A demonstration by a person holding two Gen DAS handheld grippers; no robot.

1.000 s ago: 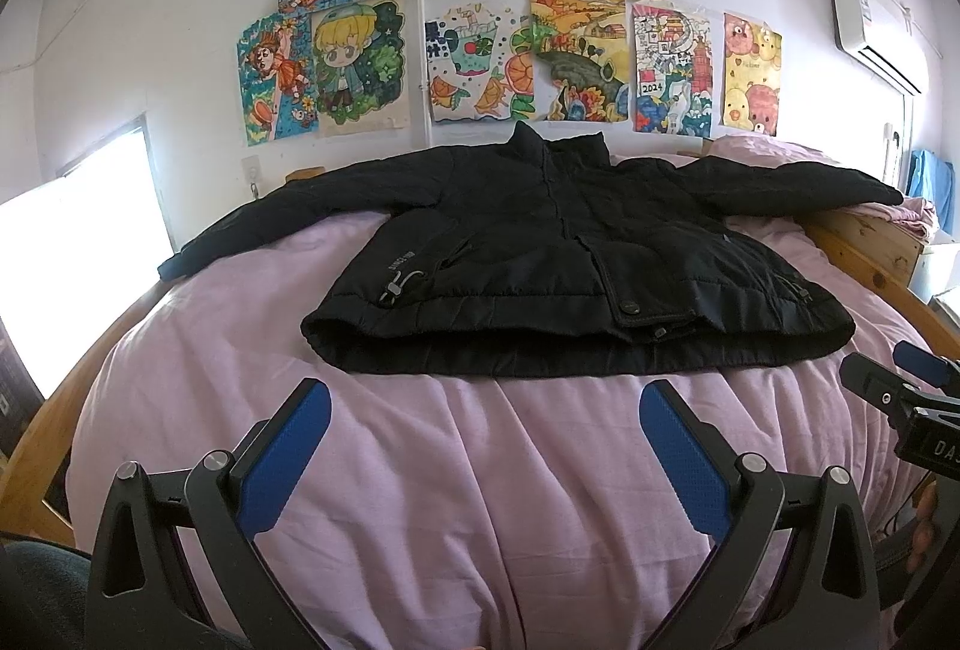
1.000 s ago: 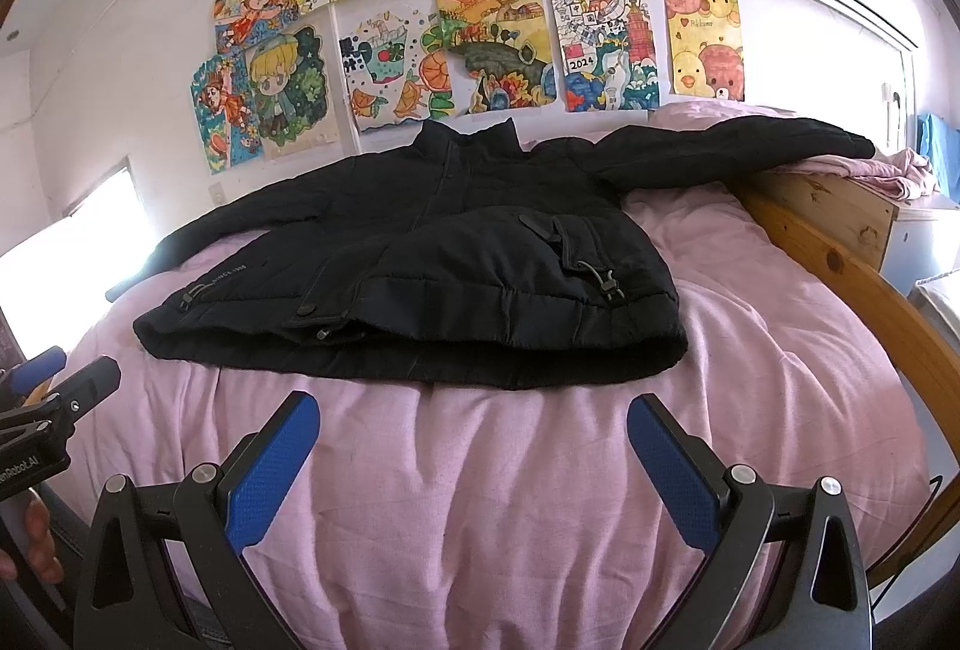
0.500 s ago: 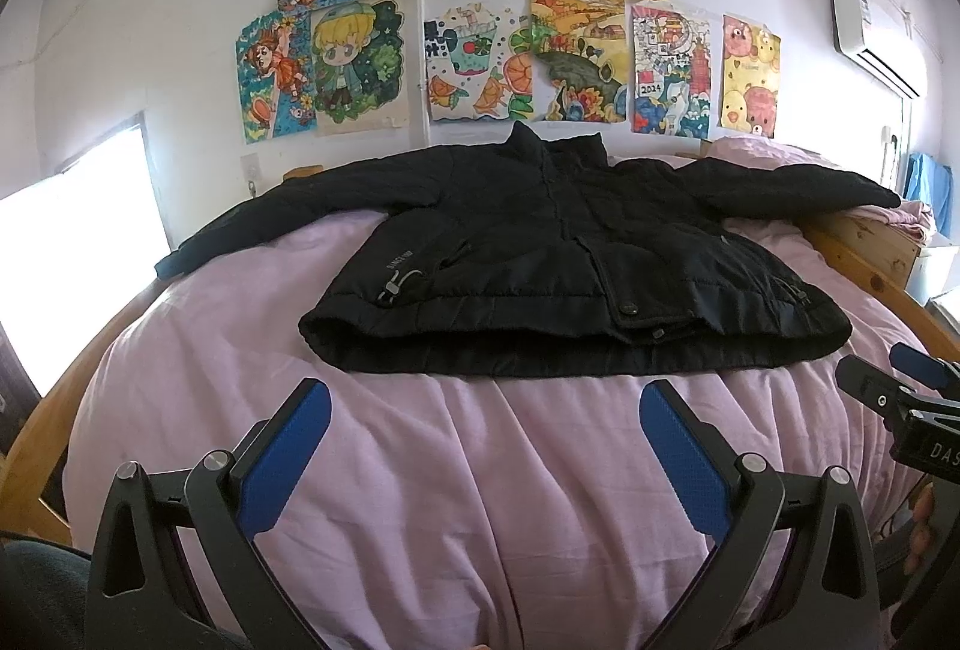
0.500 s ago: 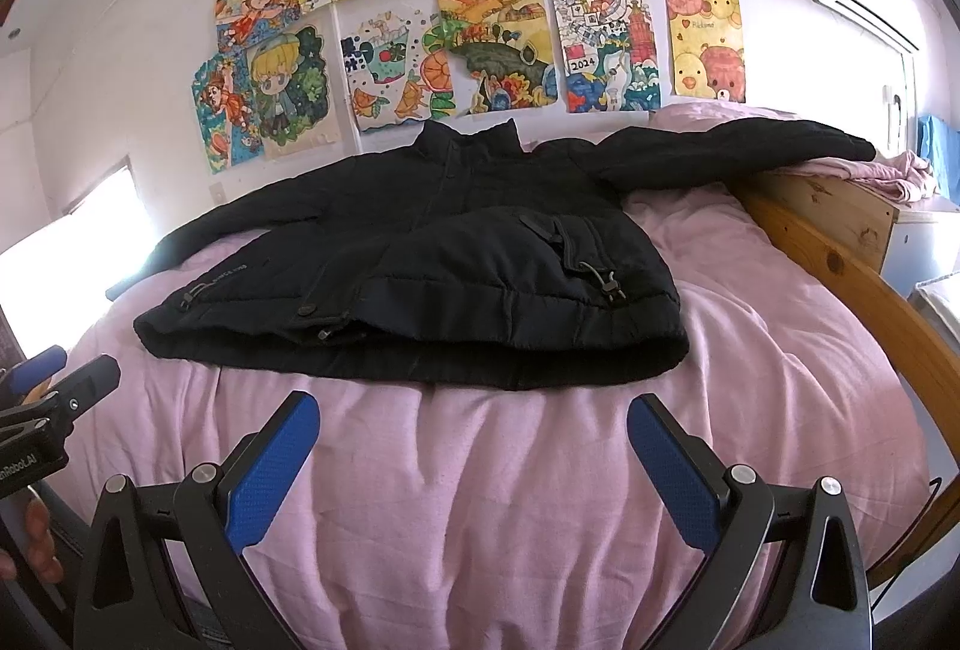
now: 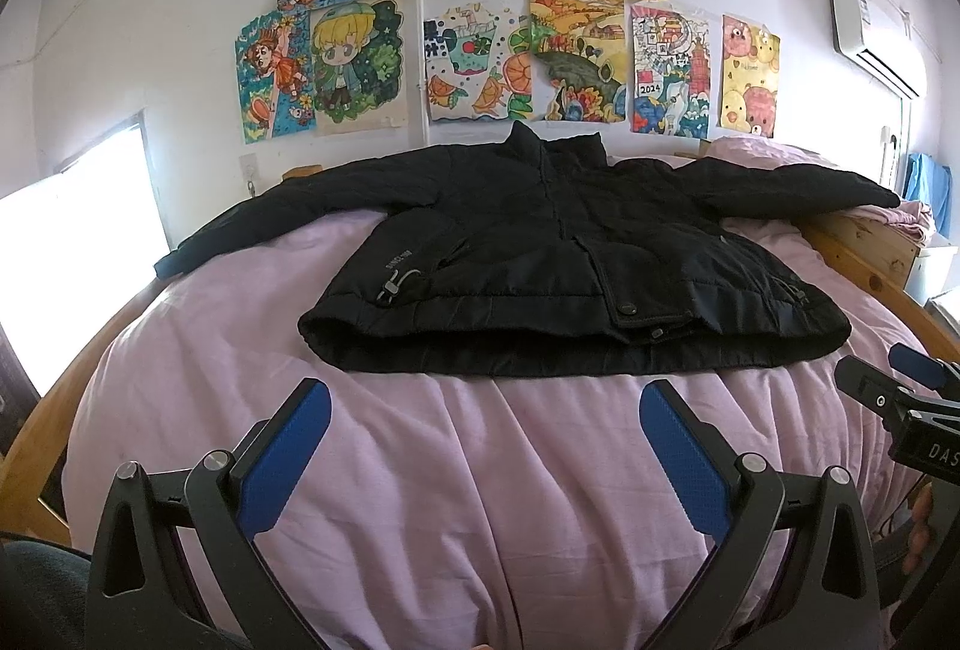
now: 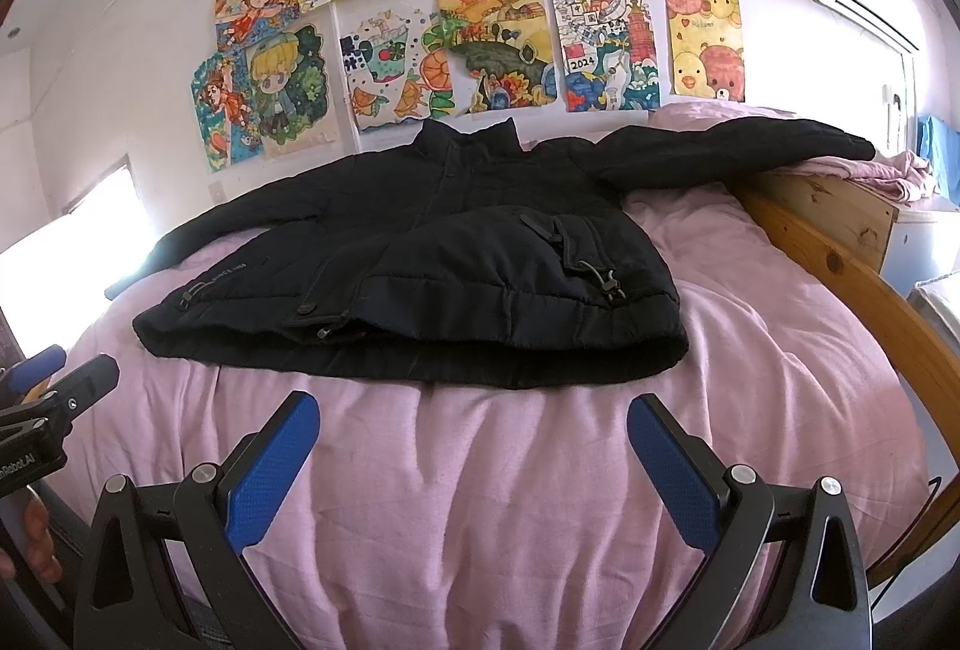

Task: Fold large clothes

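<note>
A black padded jacket (image 5: pixel 540 254) lies flat, front up, on a pink bedspread (image 5: pixel 480 470), collar toward the wall and both sleeves spread out sideways. It also shows in the right wrist view (image 6: pixel 456 254). My left gripper (image 5: pixel 485 404) is open and empty, hovering above the bedspread just short of the jacket's hem. My right gripper (image 6: pixel 471 410) is open and empty, also just short of the hem, further right. Each gripper shows at the edge of the other's view: the right one (image 5: pixel 900 398) and the left one (image 6: pixel 54 386).
A wooden bed frame (image 6: pixel 840 254) runs along the right side, with pink bedding (image 6: pixel 870 167) piled on it under the jacket's right sleeve. Children's drawings (image 5: pixel 510 20) cover the wall behind. A bright window (image 5: pixel 72 230) is at the left.
Both views have shifted very slightly; the jacket and both grippers stand essentially as before, jaws still open.
</note>
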